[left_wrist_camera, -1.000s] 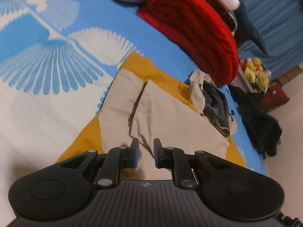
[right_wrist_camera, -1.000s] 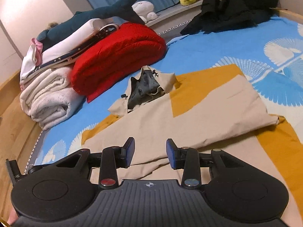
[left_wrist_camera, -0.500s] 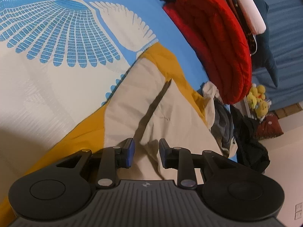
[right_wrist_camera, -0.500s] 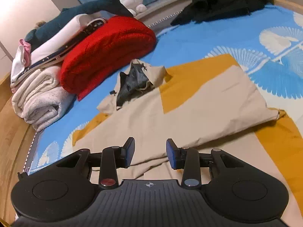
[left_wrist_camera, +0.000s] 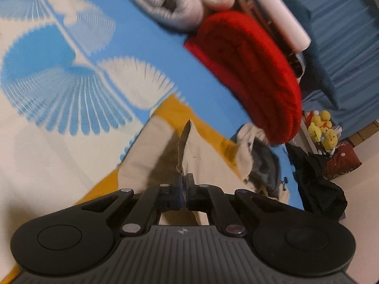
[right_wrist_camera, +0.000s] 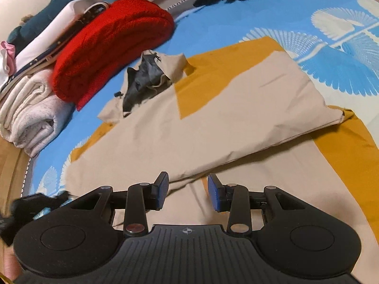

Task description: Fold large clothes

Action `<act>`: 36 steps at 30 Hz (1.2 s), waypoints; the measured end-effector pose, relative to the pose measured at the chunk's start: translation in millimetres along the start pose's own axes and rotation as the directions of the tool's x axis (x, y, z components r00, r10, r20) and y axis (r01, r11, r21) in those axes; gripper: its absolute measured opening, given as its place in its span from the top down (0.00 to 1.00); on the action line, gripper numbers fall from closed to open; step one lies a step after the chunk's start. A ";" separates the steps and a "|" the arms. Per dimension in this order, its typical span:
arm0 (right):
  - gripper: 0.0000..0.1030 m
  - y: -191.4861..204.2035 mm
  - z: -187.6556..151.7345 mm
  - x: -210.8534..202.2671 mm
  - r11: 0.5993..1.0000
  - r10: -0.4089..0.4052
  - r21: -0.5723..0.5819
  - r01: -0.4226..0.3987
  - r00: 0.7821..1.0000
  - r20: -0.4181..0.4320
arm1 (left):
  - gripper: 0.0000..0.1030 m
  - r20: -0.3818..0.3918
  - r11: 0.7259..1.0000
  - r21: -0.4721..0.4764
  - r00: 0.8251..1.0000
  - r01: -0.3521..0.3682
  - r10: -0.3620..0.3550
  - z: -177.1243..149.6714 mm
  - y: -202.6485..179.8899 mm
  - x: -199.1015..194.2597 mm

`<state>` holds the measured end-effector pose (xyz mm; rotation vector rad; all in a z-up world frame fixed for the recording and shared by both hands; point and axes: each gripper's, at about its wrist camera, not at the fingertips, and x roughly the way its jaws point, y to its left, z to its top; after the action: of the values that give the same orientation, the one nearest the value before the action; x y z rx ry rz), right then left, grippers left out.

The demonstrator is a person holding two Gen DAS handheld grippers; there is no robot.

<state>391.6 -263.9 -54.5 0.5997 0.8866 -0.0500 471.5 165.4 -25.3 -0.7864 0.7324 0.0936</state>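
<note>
A beige and mustard hooded jacket [right_wrist_camera: 213, 118] lies spread on the bed, one beige panel folded across its body and its dark-lined hood [right_wrist_camera: 146, 78] toward the red blanket. My left gripper [left_wrist_camera: 184, 179] is shut on a beige edge of the jacket [left_wrist_camera: 208, 156], and the pinched cloth stands up in a ridge in front of the fingers. In the right wrist view, my right gripper [right_wrist_camera: 188, 187] hovers open just above the jacket's near beige part. Nothing sits between its blue pads.
A blue and white bedspread [left_wrist_camera: 71, 82] lies under the jacket. A rolled red blanket [right_wrist_camera: 111, 37] and white towels [right_wrist_camera: 28, 108] are stacked behind the hood. Black clothes [left_wrist_camera: 317, 189] and yellow plush toys [left_wrist_camera: 322, 130] lie off the bed's far side.
The left jaws have closed on the jacket's beige edge and lifted it into a ridge. The right gripper has sunk a little toward the jacket, still open.
</note>
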 end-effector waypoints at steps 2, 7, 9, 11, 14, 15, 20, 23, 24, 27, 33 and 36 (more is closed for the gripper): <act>0.62 -1.3 -0.4 0.8 1.000 -0.011 0.002 0.011 1.000 -0.003 | 0.99 0.022 0.997 0.052 0.998 -0.056 0.055 -2.4 -7.5 -13.7; 0.62 -7.4 -1.0 2.2 0.999 -0.045 0.017 0.045 0.999 -0.007 | 0.90 0.083 0.939 0.129 0.947 -0.319 0.310 -12.8 -15.3 -26.4; 0.62 -11.3 -0.4 2.3 0.998 -0.062 0.029 0.062 0.998 -0.008 | 0.90 0.116 0.926 0.183 0.943 -0.330 0.313 -12.7 -22.0 -27.7; 0.62 -15.2 1.4 1.4 0.997 -0.072 0.037 0.072 0.997 -0.002 | 0.90 0.100 0.935 0.212 0.958 -0.283 0.268 -11.1 -26.3 -24.2; 0.62 -19.2 5.4 0.4 0.995 -0.088 0.045 0.087 0.996 0.012 | 0.90 0.038 0.946 0.229 0.974 -0.228 0.225 -12.2 -25.9 -12.8; 0.62 -20.7 6.7 0.2 0.995 -0.092 0.050 0.091 0.996 0.016 | 0.90 0.009 0.952 0.220 0.976 -0.214 0.217 -13.8 -24.0 -7.2; 0.62 -24.2 9.5 2.0 0.992 -0.106 0.064 0.104 0.994 0.019 | 0.90 -0.176 0.974 0.118 0.961 -0.192 0.211 -18.0 3.8 26.6; 0.62 -23.8 9.5 3.2 0.993 -0.103 0.065 0.102 0.995 0.014 | 0.90 -0.213 0.968 0.121 0.947 -0.219 0.241 -19.0 13.1 34.5; 0.62 -23.6 9.6 2.9 0.993 -0.101 0.064 0.100 0.995 0.014 | 0.90 -0.209 0.969 0.116 0.948 -0.218 0.239 -18.8 12.0 33.1; 0.62 -23.9 10.9 2.4 0.993 -0.100 0.063 0.099 0.995 0.016 | 0.89 -0.167 0.962 0.168 0.955 -0.216 0.244 -18.2 0.8 25.7; 0.62 -25.6 11.5 1.1 0.992 -0.105 0.070 0.103 0.994 0.019 | 0.89 -0.096 0.932 0.275 0.958 -0.237 0.272 -21.6 -15.5 20.6; 0.62 -25.3 11.9 0.3 0.992 -0.106 0.068 0.104 0.994 0.022 | 0.86 -0.071 0.919 0.319 0.961 -0.232 0.267 -22.5 -25.0 17.3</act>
<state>393.1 -291.0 -60.9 0.6126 0.8935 -0.1827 480.2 129.1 -31.6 -0.3987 0.9287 0.1621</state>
